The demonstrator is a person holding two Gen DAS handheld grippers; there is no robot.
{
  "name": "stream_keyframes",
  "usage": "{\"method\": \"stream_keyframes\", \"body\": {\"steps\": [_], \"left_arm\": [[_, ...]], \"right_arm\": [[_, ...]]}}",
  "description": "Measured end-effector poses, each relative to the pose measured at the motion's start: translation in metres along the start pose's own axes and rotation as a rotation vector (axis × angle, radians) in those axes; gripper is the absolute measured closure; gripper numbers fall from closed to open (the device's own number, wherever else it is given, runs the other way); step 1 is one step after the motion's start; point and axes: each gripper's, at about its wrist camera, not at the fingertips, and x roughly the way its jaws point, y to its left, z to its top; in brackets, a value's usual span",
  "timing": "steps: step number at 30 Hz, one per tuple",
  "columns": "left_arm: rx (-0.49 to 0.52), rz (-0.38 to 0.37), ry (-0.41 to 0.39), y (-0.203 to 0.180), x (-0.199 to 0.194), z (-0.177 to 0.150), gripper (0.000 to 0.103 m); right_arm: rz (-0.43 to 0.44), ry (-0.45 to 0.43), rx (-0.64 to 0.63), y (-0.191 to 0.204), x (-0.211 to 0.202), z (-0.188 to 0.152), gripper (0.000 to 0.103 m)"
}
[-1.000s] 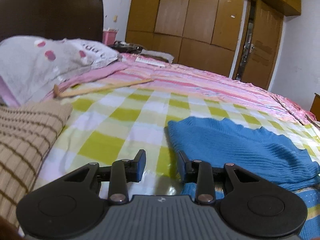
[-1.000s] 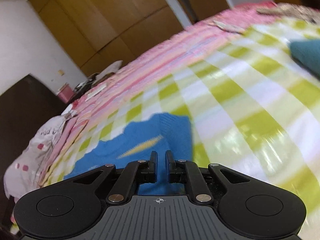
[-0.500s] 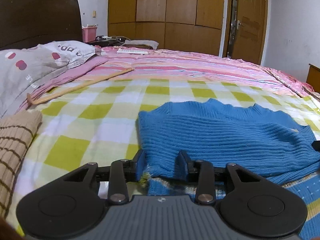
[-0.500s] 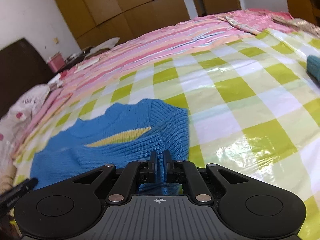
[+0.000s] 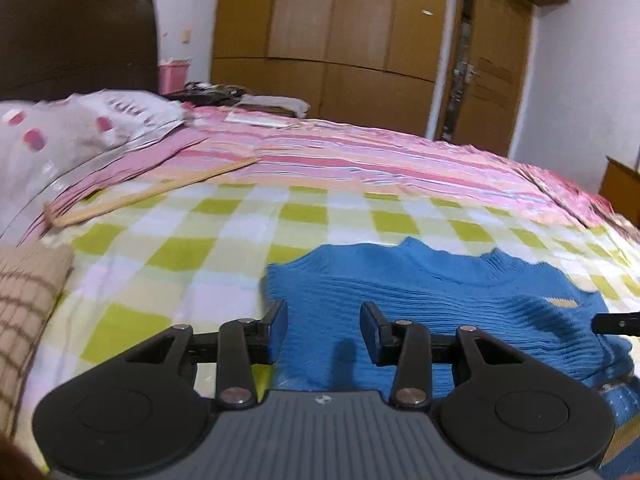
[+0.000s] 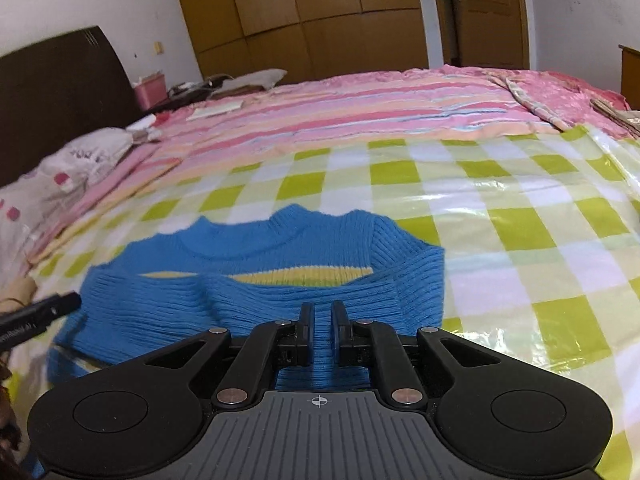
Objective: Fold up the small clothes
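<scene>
A small blue ribbed knit sweater (image 6: 256, 300) with a yellow stripe lies on the green-and-white checked sheet; its lower part is folded up over its body. It also shows in the left wrist view (image 5: 420, 300). My left gripper (image 5: 324, 320) is open above the sweater's left edge and holds nothing. My right gripper (image 6: 322, 320) has its jaws nearly together, with a narrow gap, over the sweater's near right part; no cloth shows between them. The right gripper's tip (image 5: 616, 322) shows at the right edge of the left wrist view.
A folded tan striped garment (image 5: 24, 304) lies at the left. A pillow (image 5: 72, 136) and a wooden stick (image 5: 152, 196) lie toward the headboard. Pink striped bedding (image 6: 360, 112) covers the far half of the bed. Wardrobe and door stand beyond.
My left gripper has let go of the sweater's edge and risen a little. The folded part now lies flat. My right gripper has shifted so the sweater sits centred before it.
</scene>
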Motion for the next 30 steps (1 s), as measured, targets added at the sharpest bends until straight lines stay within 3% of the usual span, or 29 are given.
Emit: {"method": "stream_keyframes", "body": {"steps": [6, 11, 18, 26, 28, 30], "left_arm": [[0.041, 0.046, 0.051, 0.000, 0.012, -0.009, 0.056], [-0.022, 0.051, 0.073, 0.011, 0.006, -0.010, 0.056], [-0.032, 0.055, 0.097, 0.020, -0.034, -0.019, 0.056], [0.036, 0.022, 0.195, 0.024, -0.089, -0.051, 0.057], [0.067, 0.009, 0.225, 0.023, -0.101, -0.059, 0.057], [0.104, 0.003, 0.248, 0.021, -0.113, -0.066, 0.057]], "right_arm": [[-0.008, 0.006, 0.050, -0.019, 0.006, -0.004, 0.096], [0.000, 0.009, 0.089, -0.021, -0.003, -0.004, 0.094], [0.054, 0.047, 0.083, -0.021, -0.051, -0.030, 0.090], [0.117, 0.100, 0.115, -0.030, -0.110, -0.075, 0.085], [0.129, 0.119, 0.127, -0.033, -0.122, -0.087, 0.076], [0.136, 0.134, 0.131, -0.035, -0.133, -0.098, 0.074]]}}
